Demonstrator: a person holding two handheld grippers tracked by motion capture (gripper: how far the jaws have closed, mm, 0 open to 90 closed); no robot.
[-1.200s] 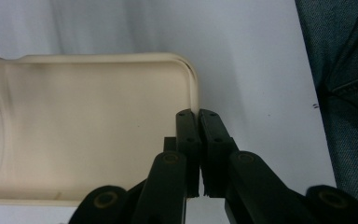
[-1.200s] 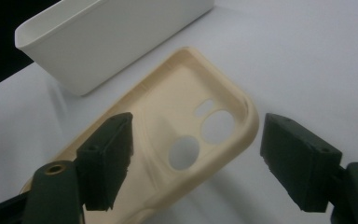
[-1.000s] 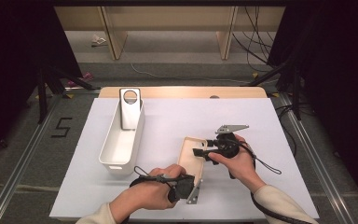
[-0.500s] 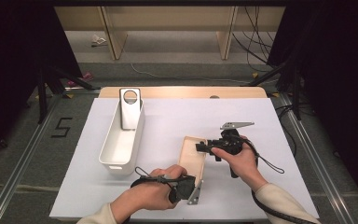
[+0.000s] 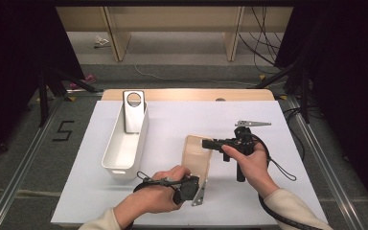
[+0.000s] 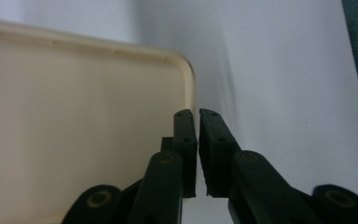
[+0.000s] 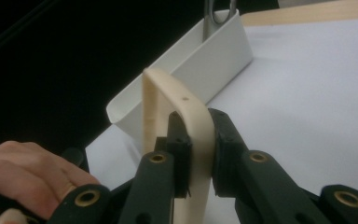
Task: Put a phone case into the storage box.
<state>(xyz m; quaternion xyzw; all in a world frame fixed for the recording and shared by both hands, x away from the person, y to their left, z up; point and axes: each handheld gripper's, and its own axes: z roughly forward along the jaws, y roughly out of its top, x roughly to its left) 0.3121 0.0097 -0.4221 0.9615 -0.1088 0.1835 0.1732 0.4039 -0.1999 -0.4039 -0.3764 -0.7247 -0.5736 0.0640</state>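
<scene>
the beige tray [image 5: 196,155] stands tilted on its long edge on the white mat [image 5: 287,201], just right of the white bin [image 5: 124,143]. my right gripper [image 5: 206,143] is clamped on the tray's far rim; its jaws have just been closing, and the right gripper view shows the rim [image 7: 193,116] pinched between the pads. my left gripper [image 5: 196,189] holds the tray's near end; in the left gripper view its jaws stand nearly together at the tray's corner [image 6: 186,79], wall between them as far as i can tell. judgement: lift both ends evenly, keep the tray from twisting, and clear the bin wall before swinging toward it.
</scene>
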